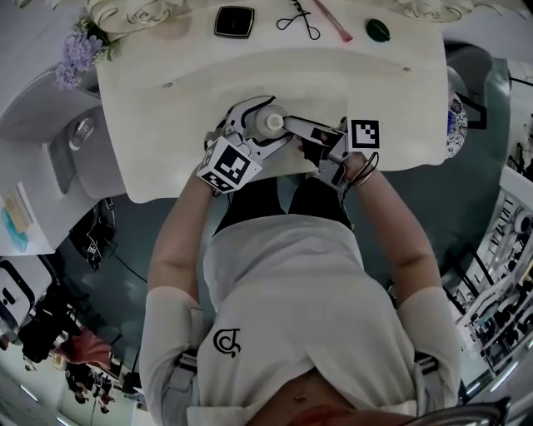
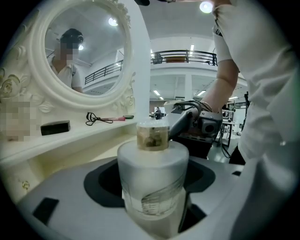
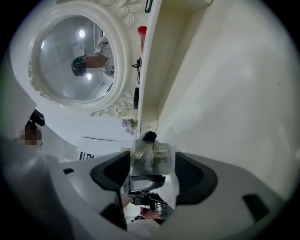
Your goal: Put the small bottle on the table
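Observation:
A small frosted white bottle [image 1: 271, 123] [image 2: 152, 168] with a clear cap [image 2: 153, 136] [image 3: 152, 157] hangs over the front part of the white dressing table [image 1: 183, 100]. My left gripper [image 1: 265, 126] [image 2: 151, 199] is shut on the bottle's body and holds it upright. From the right, my right gripper [image 1: 293, 126] [image 3: 151, 165] reaches in. Its fingers stand on either side of the cap and its pads lie against it. In the left gripper view the right gripper [image 2: 187, 123] shows just behind the cap.
At the table's back lie a black compact [image 1: 234, 21], a black eyelash curler [image 1: 298, 18], a pink brush [image 1: 333, 21] and a green lid [image 1: 377, 30]. An ornate round mirror [image 2: 79, 51] stands behind them, with purple flowers [image 1: 79, 52] at the left corner.

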`<action>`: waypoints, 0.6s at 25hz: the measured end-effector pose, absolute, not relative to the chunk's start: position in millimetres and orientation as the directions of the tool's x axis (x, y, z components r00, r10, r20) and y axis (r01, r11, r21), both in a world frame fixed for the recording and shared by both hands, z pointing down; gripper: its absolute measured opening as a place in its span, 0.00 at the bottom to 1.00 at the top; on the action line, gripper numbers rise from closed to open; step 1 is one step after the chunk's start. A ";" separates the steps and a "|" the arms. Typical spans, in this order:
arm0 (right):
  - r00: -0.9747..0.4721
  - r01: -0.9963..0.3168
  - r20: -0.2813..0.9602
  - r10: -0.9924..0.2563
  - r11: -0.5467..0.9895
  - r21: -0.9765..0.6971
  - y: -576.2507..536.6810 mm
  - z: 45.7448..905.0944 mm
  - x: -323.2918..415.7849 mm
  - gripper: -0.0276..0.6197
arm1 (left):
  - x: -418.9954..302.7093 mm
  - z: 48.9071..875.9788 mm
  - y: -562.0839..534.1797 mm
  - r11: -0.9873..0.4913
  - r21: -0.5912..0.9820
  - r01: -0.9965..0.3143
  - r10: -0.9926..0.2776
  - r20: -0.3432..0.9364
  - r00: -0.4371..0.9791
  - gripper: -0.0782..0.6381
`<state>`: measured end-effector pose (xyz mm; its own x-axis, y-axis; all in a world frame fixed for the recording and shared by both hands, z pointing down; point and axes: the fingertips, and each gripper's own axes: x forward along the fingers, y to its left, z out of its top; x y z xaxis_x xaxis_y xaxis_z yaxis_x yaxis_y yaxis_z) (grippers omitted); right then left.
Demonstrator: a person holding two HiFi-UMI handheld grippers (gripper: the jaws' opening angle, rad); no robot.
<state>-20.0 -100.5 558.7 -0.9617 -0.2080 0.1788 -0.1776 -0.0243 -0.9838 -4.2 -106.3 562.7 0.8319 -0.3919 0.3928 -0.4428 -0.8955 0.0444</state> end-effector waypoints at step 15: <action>-0.953 -0.191 0.219 -0.209 -0.145 -0.971 -91.3 571.1 -20.9 0.31 | -6.8 584.9 -98.9 -0.915 0.044 -0.400 -0.334 0.470 0.817 0.60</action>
<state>-20.9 -91.3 571.1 -0.9531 -0.2088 0.2191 -0.1914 -0.1451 -0.9707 -6.8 -98.9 584.9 0.8167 -0.3343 0.4704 -0.4003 -0.9153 0.0445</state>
